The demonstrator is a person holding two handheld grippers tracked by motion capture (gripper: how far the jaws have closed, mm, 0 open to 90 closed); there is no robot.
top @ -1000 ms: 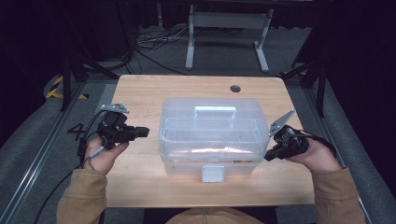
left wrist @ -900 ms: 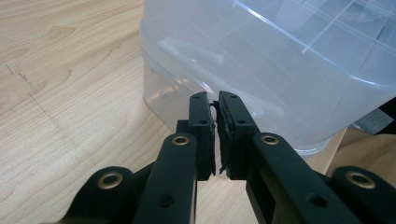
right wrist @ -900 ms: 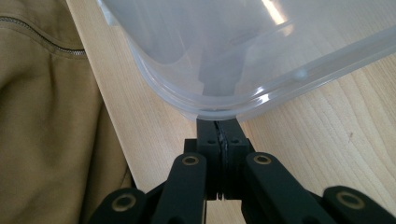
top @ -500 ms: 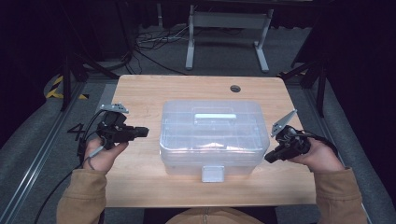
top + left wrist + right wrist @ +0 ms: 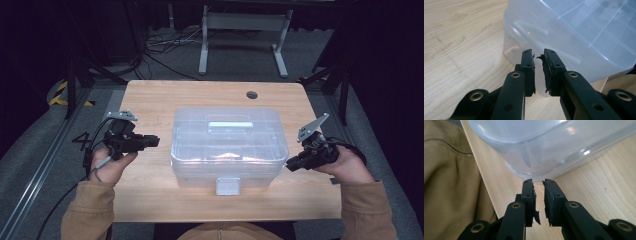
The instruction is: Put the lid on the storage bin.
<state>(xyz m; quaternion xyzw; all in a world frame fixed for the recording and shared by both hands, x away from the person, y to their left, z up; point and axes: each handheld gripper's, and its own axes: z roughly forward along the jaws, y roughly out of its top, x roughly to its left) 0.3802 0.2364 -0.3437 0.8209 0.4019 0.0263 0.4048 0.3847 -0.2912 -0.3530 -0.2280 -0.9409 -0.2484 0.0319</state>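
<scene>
Left hand-held gripper [image 5: 539, 72]: jaws slightly parted and just now opening, nothing between the worn, ragged pads; tips just short of the box's end wall.
Right hand-held gripper [image 5: 539, 195]: likewise a narrow gap that has just been widening, empty, nosed up near the box's rounded lower corner.
Box [image 5: 229, 145]: between the two grippers, mid-tabletop, lid on.
Make: clear, thin-walled plastic, rounded corners, ribbed lid with a flat handle [image 5: 229, 124] and a front latch [image 5: 228, 185].
Handling: probably light, smooth and slippery, walls likely to flex; the end-wall recess, the handle or the rim look like the best holds.
Tabletop [image 5: 150, 100]: pale wood grain, matte.
</scene>
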